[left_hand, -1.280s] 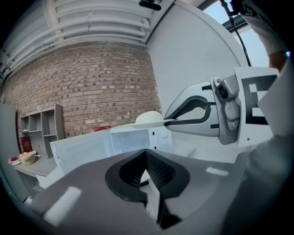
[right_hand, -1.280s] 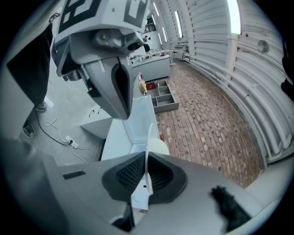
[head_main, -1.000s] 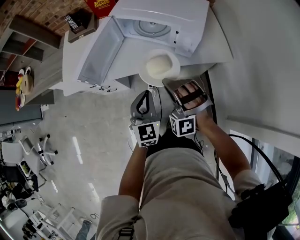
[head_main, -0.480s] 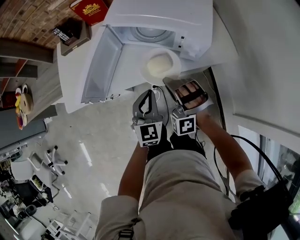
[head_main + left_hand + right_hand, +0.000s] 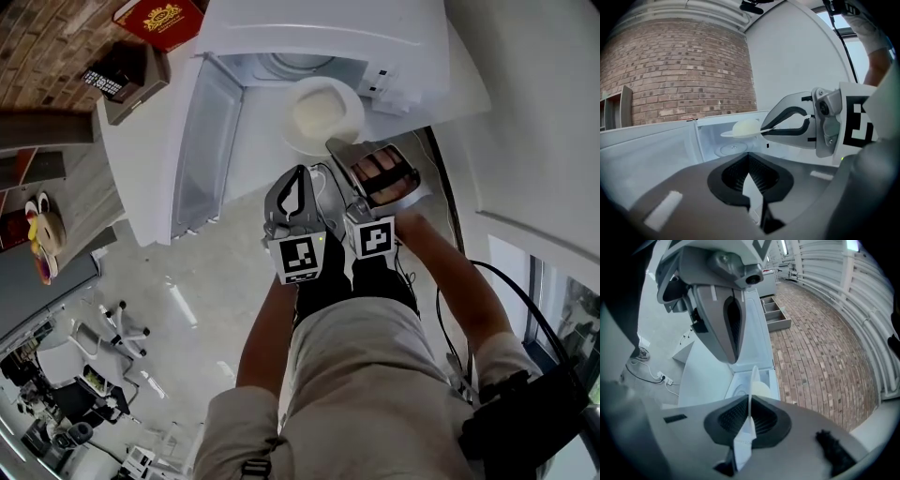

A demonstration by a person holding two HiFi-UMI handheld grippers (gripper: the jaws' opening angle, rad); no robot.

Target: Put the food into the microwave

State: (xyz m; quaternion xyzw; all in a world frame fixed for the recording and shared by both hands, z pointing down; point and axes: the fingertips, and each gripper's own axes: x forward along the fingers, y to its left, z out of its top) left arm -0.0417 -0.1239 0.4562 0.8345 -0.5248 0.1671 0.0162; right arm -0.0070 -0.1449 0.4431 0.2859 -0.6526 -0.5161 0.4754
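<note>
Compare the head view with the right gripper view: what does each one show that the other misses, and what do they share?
Only the head view: the red box left of the microwave, plus the person's torso and arms. Only the right gripper view: the right gripper with jaws shut on the plate rim, seen edge-on, and a power strip on the floor. Both: the open microwave, the plate carrying pale food at its opening, and the left gripper.

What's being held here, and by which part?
The right gripper pinches the white plate, carrying the food, by its near rim. The left gripper holds nothing.
</note>
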